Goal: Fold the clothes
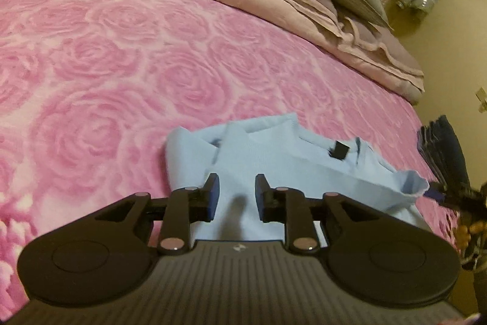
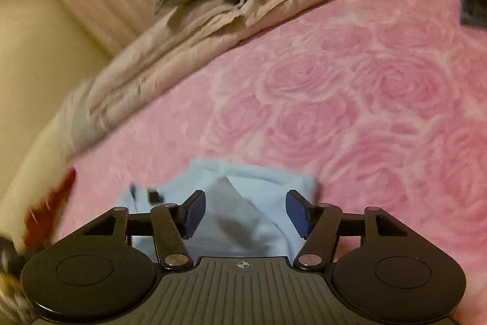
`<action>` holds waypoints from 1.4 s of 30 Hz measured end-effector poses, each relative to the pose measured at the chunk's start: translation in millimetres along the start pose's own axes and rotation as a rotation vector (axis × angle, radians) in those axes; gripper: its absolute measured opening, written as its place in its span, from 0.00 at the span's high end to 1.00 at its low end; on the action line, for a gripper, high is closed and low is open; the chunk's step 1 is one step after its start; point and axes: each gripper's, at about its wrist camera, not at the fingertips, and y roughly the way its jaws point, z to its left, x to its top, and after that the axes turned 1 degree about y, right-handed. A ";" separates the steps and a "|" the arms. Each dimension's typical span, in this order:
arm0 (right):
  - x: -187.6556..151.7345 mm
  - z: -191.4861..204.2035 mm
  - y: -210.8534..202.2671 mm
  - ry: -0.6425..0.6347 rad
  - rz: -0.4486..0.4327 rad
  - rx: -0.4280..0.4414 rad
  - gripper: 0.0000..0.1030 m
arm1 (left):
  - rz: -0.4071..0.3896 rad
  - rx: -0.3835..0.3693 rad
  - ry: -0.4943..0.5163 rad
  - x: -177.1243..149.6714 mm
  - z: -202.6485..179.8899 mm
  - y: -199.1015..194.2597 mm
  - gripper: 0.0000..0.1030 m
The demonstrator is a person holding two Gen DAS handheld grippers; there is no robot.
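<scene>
We see a pale blue shirt (image 1: 274, 160) lying partly folded on the pink rose-patterned bed (image 1: 121, 66), its layers rumpled, a small black tag (image 1: 338, 150) showing near the collar.

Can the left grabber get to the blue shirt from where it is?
Probably yes. The left gripper hangs just above the light blue shirt with its jaws open and nothing between them. Nothing else on the pink rose blanket seems to block it.

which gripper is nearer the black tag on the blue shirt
Right. The right gripper sits just right of the black tag; the left gripper is farther down the blue shirt, tag up-right.
</scene>
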 end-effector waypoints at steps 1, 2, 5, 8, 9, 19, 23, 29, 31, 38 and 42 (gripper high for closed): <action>-0.8 -1.5 -1.6 -0.007 0.006 0.006 0.40 | 0.002 -0.003 -0.009 1.6 2.4 2.1 0.77; -1.4 -2.4 -1.9 -0.023 0.013 0.011 0.40 | 0.004 -0.003 -0.015 3.1 4.1 4.6 0.77; -0.6 5.4 5.6 -0.161 0.051 0.000 0.48 | 0.014 0.004 -0.012 5.9 5.8 12.7 0.77; -0.6 17.8 22.0 -0.301 0.095 -0.032 0.54 | 0.018 0.015 0.002 8.0 4.2 20.5 0.77; -1.0 22.0 29.5 -0.336 0.106 -0.042 0.54 | 0.016 0.021 0.005 8.2 3.8 22.1 0.77; 3.1 -0.9 47.3 -0.126 0.089 0.004 0.54 | -0.005 -0.026 0.049 7.6 8.5 7.1 0.77; 0.2 -11.7 43.8 -0.081 0.107 0.024 0.54 | 0.007 -0.051 0.046 9.7 8.7 14.4 0.75; 4.1 -19.5 43.2 -0.015 0.118 0.080 0.54 | 0.057 -0.012 0.071 7.0 14.5 40.6 0.75; 3.7 -15.4 44.6 -0.037 0.128 0.079 0.54 | 0.059 -0.018 0.072 5.6 15.9 44.0 0.76; 1.4 3.9 38.0 -0.180 0.114 0.068 0.84 | -0.042 -0.032 0.177 4.5 0.8 23.4 0.93; 5.6 17.6 15.3 -0.242 0.014 0.069 0.92 | -0.170 -0.064 0.213 3.2 -7.6 -1.1 0.93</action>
